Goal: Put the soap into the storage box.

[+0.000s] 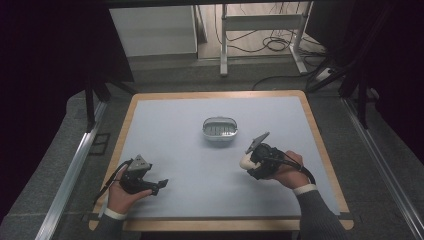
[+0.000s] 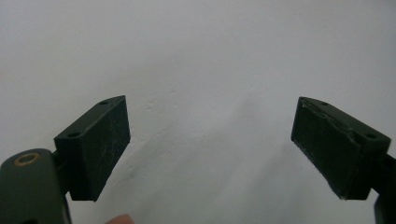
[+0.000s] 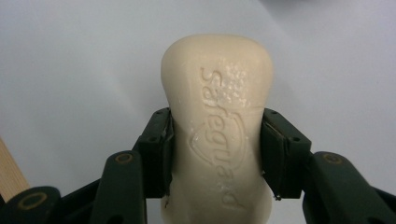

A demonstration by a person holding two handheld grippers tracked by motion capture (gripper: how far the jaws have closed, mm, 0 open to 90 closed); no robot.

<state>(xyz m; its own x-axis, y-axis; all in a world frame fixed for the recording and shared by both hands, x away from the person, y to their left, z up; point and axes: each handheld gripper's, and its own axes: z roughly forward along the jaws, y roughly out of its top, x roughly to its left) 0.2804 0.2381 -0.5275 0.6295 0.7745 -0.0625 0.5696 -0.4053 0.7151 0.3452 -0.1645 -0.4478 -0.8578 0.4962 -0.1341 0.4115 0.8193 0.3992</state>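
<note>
High view: soap dish point(image 1: 219, 131) at table point(image 1: 170, 125) centre; right gripper point(image 1: 248, 161) at 4 o'clock of it, holding cream soap bar point(image 1: 246, 161); left gripper point(image 1: 159, 186) at 7 o'clock.
Left gripper view: jaws apart over bare table.
Right gripper view: jaws clamped on the soap bar's waist.
</note>
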